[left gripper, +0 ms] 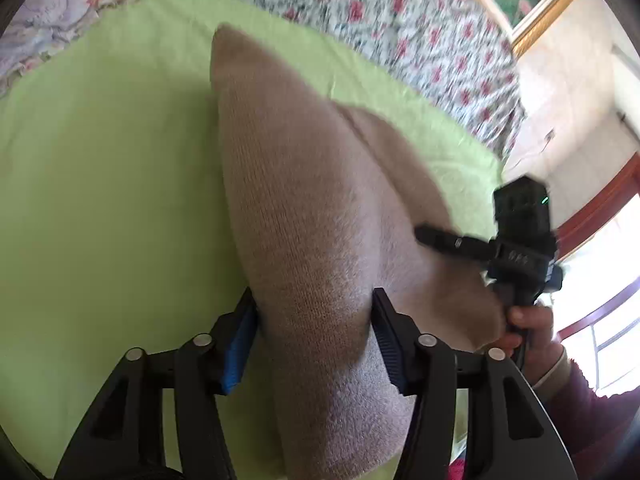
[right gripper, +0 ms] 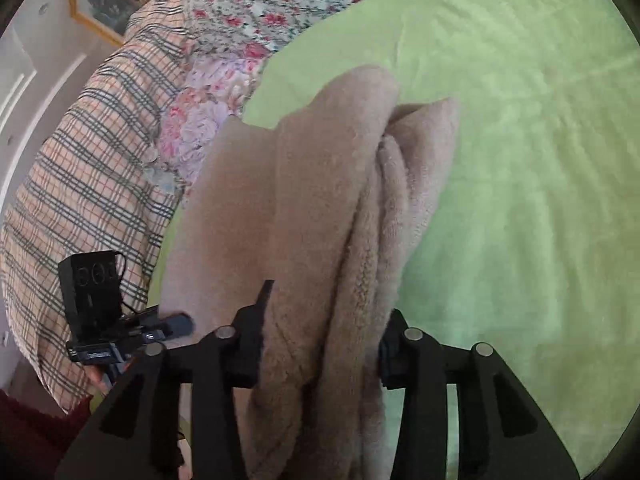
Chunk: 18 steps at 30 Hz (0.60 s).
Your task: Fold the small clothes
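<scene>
- While it hangs between both claws, the beige garment (left gripper: 296, 208) runs lengthwise away from each camera, its far end tapering to a rounded tip over the green bedsheet (left gripper: 100, 168).
- Left claw (left gripper: 314, 340) is clenched on the garment, with cloth bunched tight between its blue-padded fingers (left gripper: 240, 344).
- Right claw (right gripper: 320, 344) likewise grips a thick bundle of the same garment, several folds stacked side by side between its fingers.
- Near ends of the cloth are cut off at the bottom of both views, so what kind of garment it is cannot be told.
- Motion blur softens the edges in both views, chiefly in the background.
- From the left wrist view, the person's hand (left gripper: 528, 328) holds the other claw's handle at the right edge, partly hidden by the cloth.
- Fabric looks fuzzy and knitted, plain beige, with a ribbed texture on the right-hand folds.
- Beyond the sheet lie a floral quilt (left gripper: 400, 20) and a plaid pillow (right gripper: 100, 160).
</scene>
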Each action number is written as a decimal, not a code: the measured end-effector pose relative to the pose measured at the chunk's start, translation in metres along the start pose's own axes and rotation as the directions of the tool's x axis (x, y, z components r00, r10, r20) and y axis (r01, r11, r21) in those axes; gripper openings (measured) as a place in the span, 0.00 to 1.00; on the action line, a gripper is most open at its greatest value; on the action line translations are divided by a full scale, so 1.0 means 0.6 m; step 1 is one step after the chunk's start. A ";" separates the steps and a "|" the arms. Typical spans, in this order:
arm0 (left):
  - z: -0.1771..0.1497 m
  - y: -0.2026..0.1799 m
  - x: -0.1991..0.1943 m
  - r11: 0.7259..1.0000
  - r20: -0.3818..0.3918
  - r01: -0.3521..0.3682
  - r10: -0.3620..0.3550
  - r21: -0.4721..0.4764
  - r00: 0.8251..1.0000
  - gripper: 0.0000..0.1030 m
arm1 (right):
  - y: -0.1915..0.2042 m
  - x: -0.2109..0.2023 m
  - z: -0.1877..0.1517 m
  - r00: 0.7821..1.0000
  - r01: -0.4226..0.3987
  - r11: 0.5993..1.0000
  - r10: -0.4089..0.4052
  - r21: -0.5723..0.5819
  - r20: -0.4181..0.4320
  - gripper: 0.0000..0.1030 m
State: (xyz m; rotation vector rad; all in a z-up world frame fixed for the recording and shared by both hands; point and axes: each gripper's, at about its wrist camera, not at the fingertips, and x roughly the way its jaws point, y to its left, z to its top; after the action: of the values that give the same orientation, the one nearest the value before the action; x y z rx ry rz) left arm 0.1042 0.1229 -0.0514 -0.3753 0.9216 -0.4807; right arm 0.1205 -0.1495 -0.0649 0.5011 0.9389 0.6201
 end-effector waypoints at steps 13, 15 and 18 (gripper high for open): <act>0.102 0.052 0.012 0.980 0.086 -0.048 0.065 -0.193 0.994 0.69 | 0.022 0.004 0.126 0.982 0.135 0.991 -0.132 -0.014 0.137 0.47; 0.112 0.048 0.023 0.978 0.088 -0.050 0.069 -0.202 0.994 0.69 | 0.022 0.026 0.137 0.983 0.144 0.990 -0.142 -0.008 0.118 0.38; 0.124 0.038 0.034 0.978 0.081 -0.069 0.086 -0.195 0.993 0.69 | 0.023 0.016 0.142 0.975 0.169 0.986 -0.168 0.008 0.143 0.09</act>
State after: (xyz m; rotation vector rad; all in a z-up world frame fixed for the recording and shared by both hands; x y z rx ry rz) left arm 0.1815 0.1384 -0.0350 -0.5303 0.8947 -0.3014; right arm 0.1936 -0.1438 -0.0186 0.4506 0.8341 0.4266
